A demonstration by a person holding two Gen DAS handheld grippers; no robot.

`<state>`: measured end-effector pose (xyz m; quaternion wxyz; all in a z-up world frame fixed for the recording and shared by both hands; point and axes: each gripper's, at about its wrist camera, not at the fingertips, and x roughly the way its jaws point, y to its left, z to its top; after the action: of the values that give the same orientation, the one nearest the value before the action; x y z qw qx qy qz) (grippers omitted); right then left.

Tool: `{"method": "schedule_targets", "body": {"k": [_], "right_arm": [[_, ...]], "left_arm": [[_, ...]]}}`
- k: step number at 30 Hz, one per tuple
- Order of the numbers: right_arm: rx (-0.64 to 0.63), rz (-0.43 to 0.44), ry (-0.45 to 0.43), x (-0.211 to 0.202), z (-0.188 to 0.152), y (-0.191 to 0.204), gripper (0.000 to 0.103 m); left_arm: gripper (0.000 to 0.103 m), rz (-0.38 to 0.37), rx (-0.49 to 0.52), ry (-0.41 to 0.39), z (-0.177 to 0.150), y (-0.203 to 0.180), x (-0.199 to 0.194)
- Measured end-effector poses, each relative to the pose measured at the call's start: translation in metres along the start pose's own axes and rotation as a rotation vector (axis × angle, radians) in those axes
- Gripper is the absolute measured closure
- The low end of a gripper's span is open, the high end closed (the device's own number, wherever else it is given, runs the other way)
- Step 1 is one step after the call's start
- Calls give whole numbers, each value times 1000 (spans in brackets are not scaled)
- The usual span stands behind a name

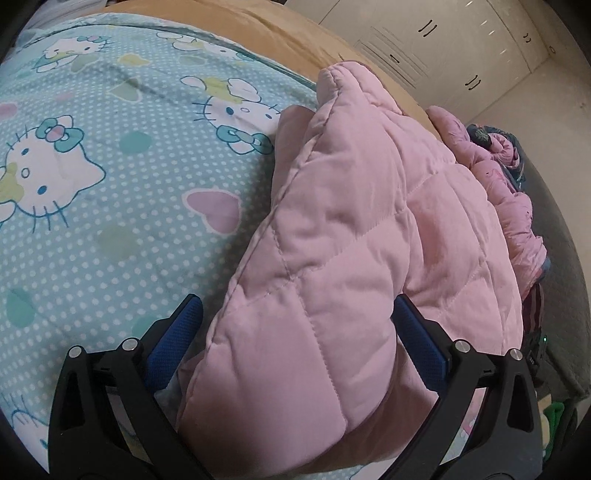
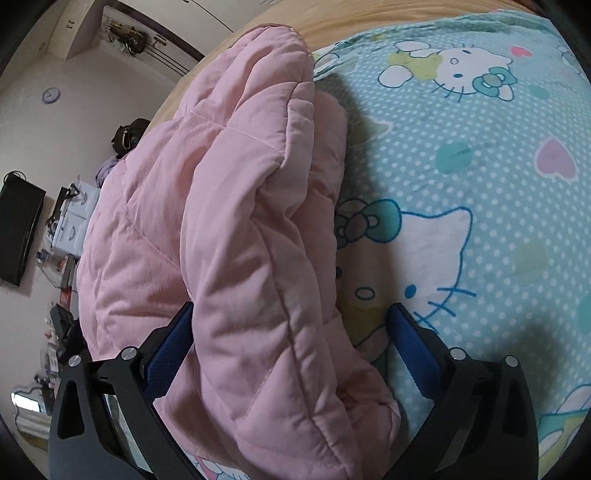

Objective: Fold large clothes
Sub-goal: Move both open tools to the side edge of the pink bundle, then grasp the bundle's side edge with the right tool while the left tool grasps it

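1. Setting: a pink quilted jacket (image 1: 351, 229) lies in a bulky, partly doubled heap on a bed covered by a blue cartoon-print sheet (image 1: 110, 221). A tan blanket (image 1: 229, 26) lies beyond it, and white cupboards (image 1: 461, 44) stand at the back.
2. Left gripper (image 1: 299, 325): the jaws stand wide, one blue pad (image 1: 177, 343) on either side of a padded edge of the jacket. The fabric fills the gap, but the pads do not appear to pinch it.
3. Right gripper (image 2: 291, 332): the jaws are likewise wide. A thick folded edge of the jacket (image 2: 240, 229) passes between them, close against the left pad (image 2: 170, 343), while the other pad sits apart over the sheet (image 2: 480, 166).
4. Step in hand, as judged: both grippers are placed around jacket edges at the point of a grasp or a release within a fold; which cannot be told.
5. Next move, as judged: if grasping, each pair of jaws must close firmly on the puffy layers, since springy padding may slip out. The edges should then be carried together so that the fold lands flat.
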<state>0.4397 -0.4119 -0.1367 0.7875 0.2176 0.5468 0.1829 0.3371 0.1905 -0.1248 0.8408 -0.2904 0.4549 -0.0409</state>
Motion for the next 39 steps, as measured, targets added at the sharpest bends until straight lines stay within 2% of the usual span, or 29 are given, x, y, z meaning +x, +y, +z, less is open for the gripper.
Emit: {"method": "schedule_targets", "body": {"k": [7, 8, 9, 10, 12, 15, 20, 24, 28, 31, 33, 36, 39], "right_arm": [[-20, 0, -41, 5, -10, 15, 5], [-19, 13, -48, 6, -11, 17, 6], [-17, 23, -52, 7, -11, 19, 10], [-13, 47, -55, 8, -12, 20, 22], [-14, 65, -66, 8, -13, 24, 25], [-15, 60, -78, 7, -15, 28, 28], [-42, 42, -98, -2, -19, 41, 39], [-66, 19, -111, -4, -16, 59, 47], [-64, 4, -104, -1, -15, 63, 47], [-2, 35, -73, 3, -15, 46, 36], [33, 67, -56, 9, -14, 39, 30], [40, 81, -59, 12, -13, 35, 25], [42, 69, -70, 16, -12, 39, 21]], "left_arm": [[9, 12, 53, -27, 4, -10, 6], [13, 7, 55, -33, 4, -11, 6], [22, -5, 56, -36, 4, -13, 6], [27, -16, 66, -42, 5, -18, 5], [37, 10, 108, -54, 5, -29, 2], [46, 10, 118, -72, 5, -34, -2], [56, 23, 155, -115, 5, -43, -9], [58, 26, 169, -127, 6, -46, -9], [56, 34, 158, -119, 6, -41, -7], [42, 76, 155, -86, 5, -37, -1], [24, 101, 129, -55, 7, -29, 4], [12, 96, 94, -44, 6, -19, 10], [10, 88, 87, -49, 5, -18, 17]]}}
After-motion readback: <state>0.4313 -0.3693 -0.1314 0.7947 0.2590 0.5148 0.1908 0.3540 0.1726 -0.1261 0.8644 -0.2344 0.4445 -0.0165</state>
